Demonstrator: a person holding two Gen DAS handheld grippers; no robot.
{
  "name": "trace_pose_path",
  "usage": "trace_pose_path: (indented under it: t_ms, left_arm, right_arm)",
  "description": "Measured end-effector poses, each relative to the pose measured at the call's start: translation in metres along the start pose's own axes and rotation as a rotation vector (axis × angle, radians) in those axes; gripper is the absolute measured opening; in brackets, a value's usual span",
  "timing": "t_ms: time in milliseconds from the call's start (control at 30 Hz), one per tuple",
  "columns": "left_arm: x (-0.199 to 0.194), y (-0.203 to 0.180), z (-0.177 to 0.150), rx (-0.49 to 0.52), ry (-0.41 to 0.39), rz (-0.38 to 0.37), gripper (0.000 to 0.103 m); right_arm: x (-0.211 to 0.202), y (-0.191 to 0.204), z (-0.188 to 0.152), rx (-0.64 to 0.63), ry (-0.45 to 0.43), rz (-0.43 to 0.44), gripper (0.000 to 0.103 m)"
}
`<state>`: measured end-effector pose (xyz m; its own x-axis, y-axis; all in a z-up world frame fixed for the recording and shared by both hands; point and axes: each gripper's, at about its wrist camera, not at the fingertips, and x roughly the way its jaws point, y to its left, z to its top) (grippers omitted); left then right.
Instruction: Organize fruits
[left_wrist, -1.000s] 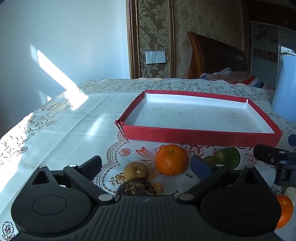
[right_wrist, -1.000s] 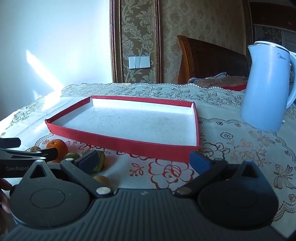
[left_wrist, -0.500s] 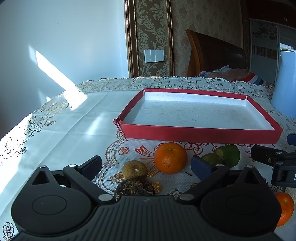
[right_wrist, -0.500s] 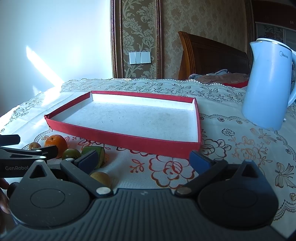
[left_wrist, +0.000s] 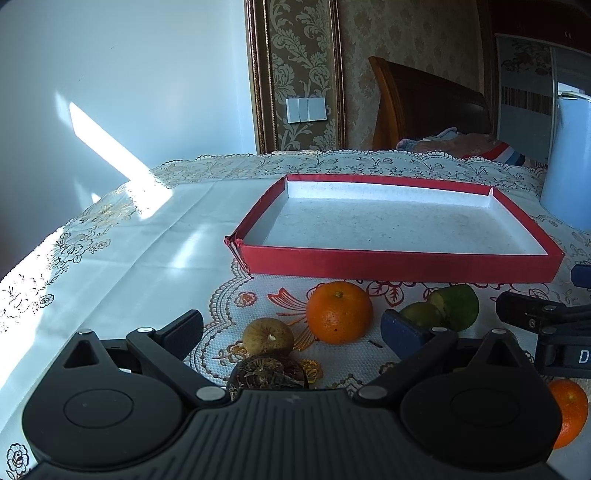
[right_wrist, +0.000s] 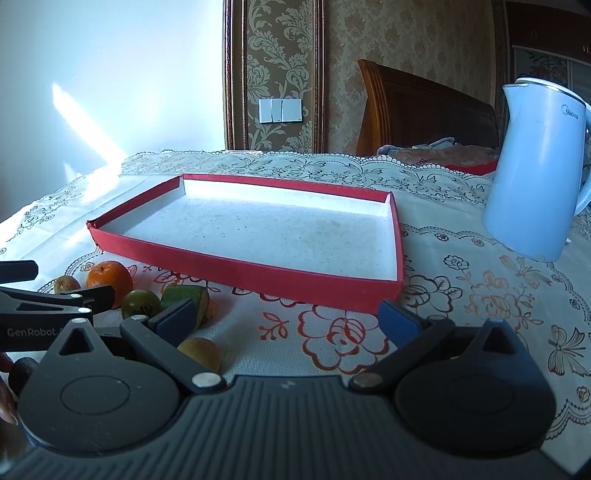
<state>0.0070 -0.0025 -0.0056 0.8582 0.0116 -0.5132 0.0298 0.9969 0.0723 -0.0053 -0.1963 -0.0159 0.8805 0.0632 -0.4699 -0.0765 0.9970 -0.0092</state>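
Since a second ago our view has crept toward the orange (left_wrist: 339, 312), which sits on the tabletop (left_wrist: 129, 258) just before the red tray (left_wrist: 402, 263) (not yet holding any fruit). Our left gripper (left_wrist: 291, 328) gapes wide toward it, ready to straddle; our right gripper (right_wrist: 284, 319) hovers equally spread, holding nothing.

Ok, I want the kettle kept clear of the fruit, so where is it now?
In the right wrist view the pale blue kettle stands upright at far right on the tablecloth, beyond the red tray's right end, across from the fruit.
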Motion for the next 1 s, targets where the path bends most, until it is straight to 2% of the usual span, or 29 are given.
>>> trace_pose_path:
  t_ms: [633, 900, 1000]
  left_arm:
    - [0.0021, -0.0012, -0.0009, 0.005, 0.011, 0.007, 0.103]
    - [0.0022, -0.0009, -0.0013, 0.0, 0.008, 0.01, 0.103]
    - [-0.0001, 0.0039, 0.0001, -0.015, 0.002, -0.005, 0.103]
  right_arm:
    - [0.0011, -0.001, 0.0003, 0.009, 0.011, -0.002, 0.103]
    - [0.002, 0.0067, 0.0, -0.034, 0.016, -0.007, 0.103]
    - [-0.0006, 0.0017, 0.0005, -0.007, 0.001, -0.002, 0.103]
